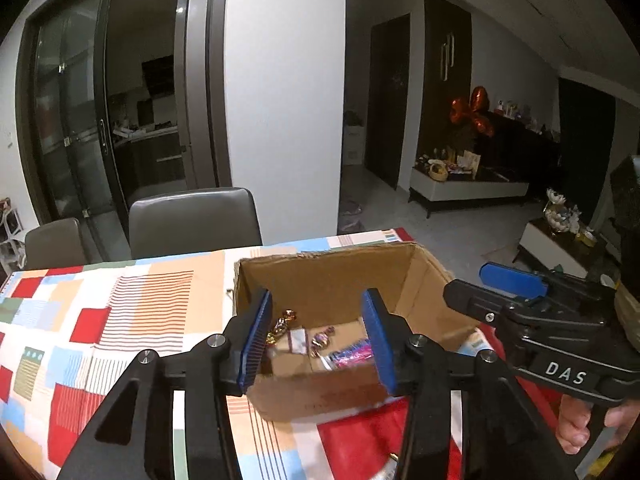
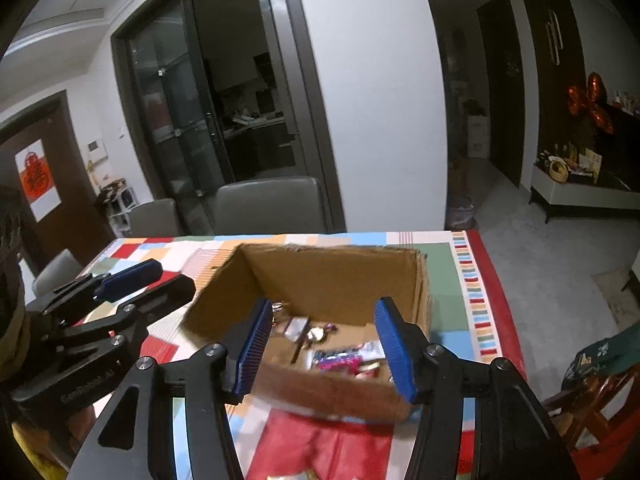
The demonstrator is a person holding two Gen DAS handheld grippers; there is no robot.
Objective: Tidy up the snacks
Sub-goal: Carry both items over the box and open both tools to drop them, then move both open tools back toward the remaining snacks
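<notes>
An open cardboard box point(image 1: 332, 280) sits on the patchwork tablecloth point(image 1: 132, 308) near the table's far corner, and the snacks lie loose on its floor: a gold twist-wrapped candy point(image 1: 282, 324), a small clear-wrapped sweet point(image 1: 322, 340) and a pink-and-blue foil packet point(image 1: 352, 356). Both tools hover at the near wall of the box, the left gripper point(image 1: 318, 340) and the right gripper point(image 2: 326, 344) each with its ribbed blue pads apart and nothing between them.

These sweets look feather-light, and their wrappers crinkly and slick — I judge a pinch across the candy's body would hold better than one on the twisted ends, which would likely slide or tear. The foil packet seems flat and soft; taking it by an edge or seam looks safest.

The box is plain brown corrugated board — stiff, matte, with ragged torn rims — light enough, I think, to skid on the smooth cloth if nudged.
</notes>
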